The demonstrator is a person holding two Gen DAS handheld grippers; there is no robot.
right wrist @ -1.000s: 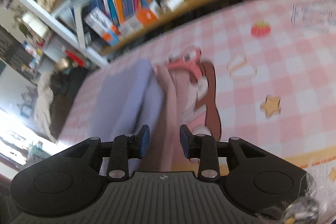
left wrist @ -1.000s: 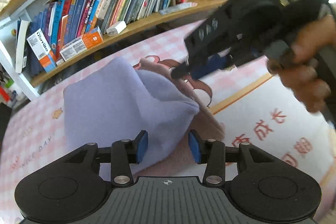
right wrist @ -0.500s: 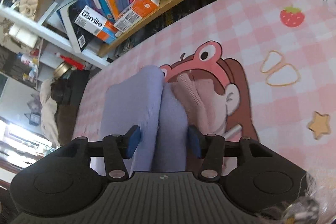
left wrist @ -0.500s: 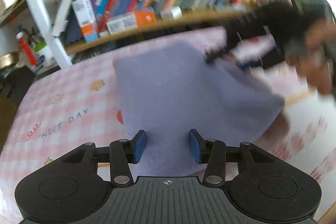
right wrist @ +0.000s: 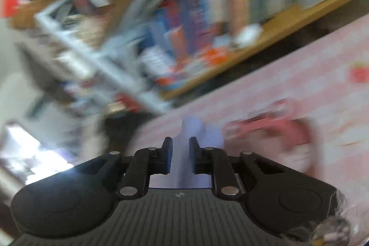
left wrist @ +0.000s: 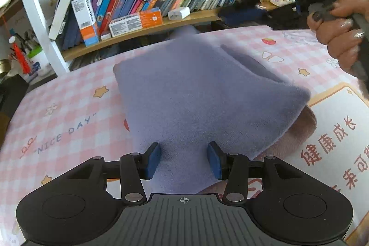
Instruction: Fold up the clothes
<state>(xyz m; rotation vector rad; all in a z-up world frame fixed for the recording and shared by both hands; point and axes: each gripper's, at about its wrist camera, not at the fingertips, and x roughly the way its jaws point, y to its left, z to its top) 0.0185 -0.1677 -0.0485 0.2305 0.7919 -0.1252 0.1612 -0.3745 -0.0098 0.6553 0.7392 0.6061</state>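
Pink checked tablecloth [left wrist: 69, 112] under a crowded bookshelf [left wrist: 147, 22]; left jaws wide over lilac garment [left wrist: 196, 93]; right jaws narrow.

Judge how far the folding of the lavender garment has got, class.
Done: the lavender garment lies doubled over its pink lining on the checked cloth. In hand: the left tongs hang open above it. Left: the right tongs' grip is too blurred to judge.
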